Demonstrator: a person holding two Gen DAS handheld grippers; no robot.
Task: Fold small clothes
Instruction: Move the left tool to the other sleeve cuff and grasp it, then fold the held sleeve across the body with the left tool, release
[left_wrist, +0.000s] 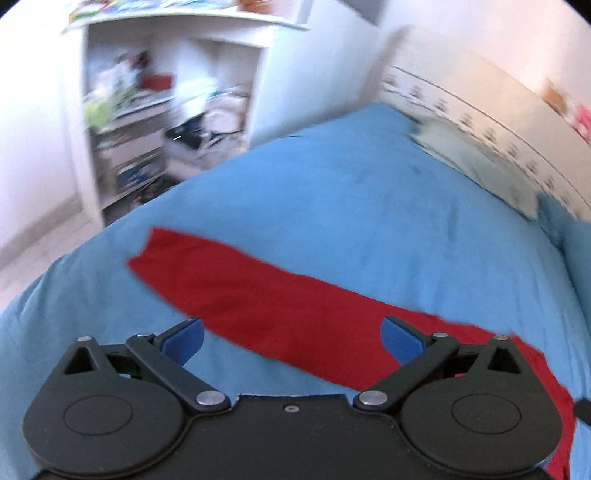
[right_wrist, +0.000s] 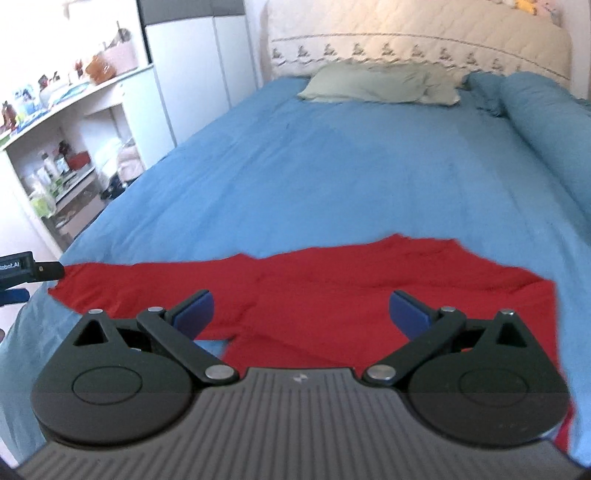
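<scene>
A red long-sleeved garment lies flat on the blue bedsheet. One sleeve stretches out to the left; it shows in the left wrist view running diagonally. My left gripper is open and empty, just above the sleeve. My right gripper is open and empty, above the body of the garment. The left gripper also shows at the left edge of the right wrist view, by the sleeve's end.
A pale green pillow lies at the head of the bed by a quilted headboard. A rolled blue duvet lies along the right side. White shelves full of items stand left of the bed.
</scene>
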